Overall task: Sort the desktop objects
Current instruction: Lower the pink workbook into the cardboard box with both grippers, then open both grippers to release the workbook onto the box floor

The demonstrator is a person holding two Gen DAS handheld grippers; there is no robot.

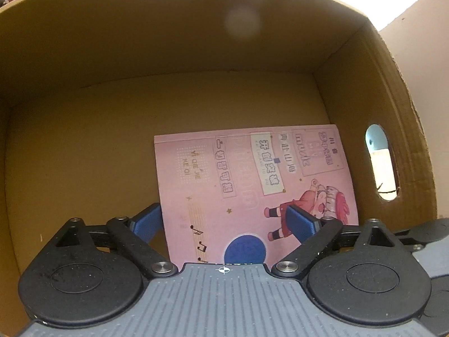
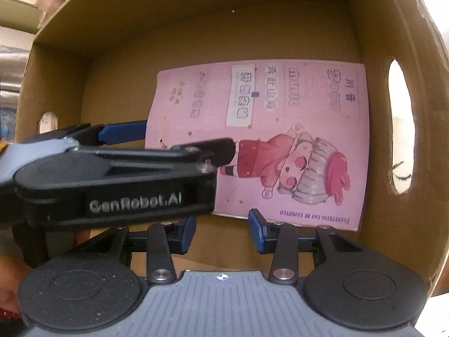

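A pink notebook (image 1: 252, 185) with a cartoon girl on its cover lies flat on the floor of a brown cardboard box (image 1: 140, 56), toward the box's right wall. My left gripper (image 1: 224, 221) is open inside the box, its blue fingers spread just above the notebook's near end, empty. In the right wrist view the notebook (image 2: 294, 129) lies ahead. My right gripper (image 2: 221, 231) is open and empty at the notebook's near edge. The left gripper (image 2: 134, 143) reaches in from the left, over the notebook's left edge.
The box walls (image 2: 373, 14) close in on all sides. An oval handle hole (image 2: 401, 129) is cut in the right wall, and another hole (image 2: 47, 120) in the left wall. Bare box floor (image 1: 84, 146) lies left of the notebook.
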